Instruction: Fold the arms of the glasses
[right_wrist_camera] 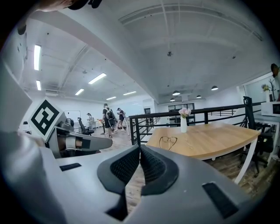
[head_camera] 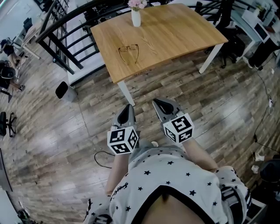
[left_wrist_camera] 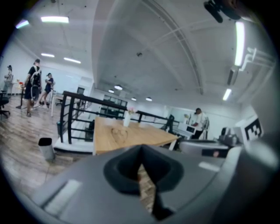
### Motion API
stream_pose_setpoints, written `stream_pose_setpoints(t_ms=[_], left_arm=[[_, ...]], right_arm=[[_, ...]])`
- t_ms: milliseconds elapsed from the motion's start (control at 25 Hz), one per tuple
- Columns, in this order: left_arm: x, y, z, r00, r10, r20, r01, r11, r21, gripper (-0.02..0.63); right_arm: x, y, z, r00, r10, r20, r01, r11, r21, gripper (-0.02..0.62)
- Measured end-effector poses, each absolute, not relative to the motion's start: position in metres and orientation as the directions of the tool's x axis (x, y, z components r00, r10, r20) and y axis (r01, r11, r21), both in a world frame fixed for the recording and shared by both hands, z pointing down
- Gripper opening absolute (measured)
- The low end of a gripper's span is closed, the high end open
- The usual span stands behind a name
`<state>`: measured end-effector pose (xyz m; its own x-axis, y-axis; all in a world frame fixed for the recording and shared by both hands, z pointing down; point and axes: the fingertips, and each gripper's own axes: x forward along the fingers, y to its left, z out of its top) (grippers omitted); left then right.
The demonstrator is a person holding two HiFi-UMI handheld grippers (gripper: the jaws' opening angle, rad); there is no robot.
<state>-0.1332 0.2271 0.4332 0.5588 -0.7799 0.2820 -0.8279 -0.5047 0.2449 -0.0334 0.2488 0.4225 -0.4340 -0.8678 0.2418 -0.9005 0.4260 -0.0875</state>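
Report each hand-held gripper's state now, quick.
Left hand-held gripper: closed, holding nothing.
Right hand-held gripper: closed, holding nothing.

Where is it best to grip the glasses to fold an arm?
Probably one arm near its free end, coming from the near edge of the table: the glasses lie with both arms open, tips toward that edge, lenses farther away.

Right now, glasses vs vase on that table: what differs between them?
The glasses lie flat with their arms unfolded; the vase stands upright. The glasses are a thin dark frame; the vase is solid white and holds pink flowers. The glasses sit nearer the person's side of the table; the vase is by the far edge. Both rest on it, apart.
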Motion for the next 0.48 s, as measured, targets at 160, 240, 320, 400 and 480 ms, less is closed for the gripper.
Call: stream_pose_setpoints(t_ms=[160, 240, 320, 400, 480], left_arm=[[-0.137, 0.226, 0.434, 0.544, -0.789, 0.286, -0.837, -0.486, 0.252, 0.006], [-0.139, 0.224, 0.436, 0.533, -0.794, 0.292, -0.843, -0.473, 0.256, 0.006], [-0.143, 0.220, 0.437, 0.525, -0.800, 0.291, -0.847, -0.460, 0.266, 0.006], [-0.146, 0.215, 0.437, 0.519, -0.805, 0.287, -0.850, -0.451, 0.273, 0.006], [-0.147, 0.210, 0.438, 0.513, -0.810, 0.285, -0.853, -0.444, 0.273, 0.006]], right_arm=[[-0.035, 0.246, 0.423, -0.445, -0.863, 0.241, -0.895, 0.434, -0.101, 0.018], [-0.037, 0.245, 0.424, -0.455, -0.857, 0.243, -0.890, 0.444, -0.103, 0.018], [-0.040, 0.243, 0.426, -0.467, -0.848, 0.248, -0.883, 0.459, -0.095, 0.018], [-0.042, 0.239, 0.427, -0.472, -0.845, 0.252, -0.880, 0.466, -0.089, 0.018], [-0.041, 0.234, 0.428, -0.472, -0.845, 0.251, -0.881, 0.465, -0.092, 0.018]])
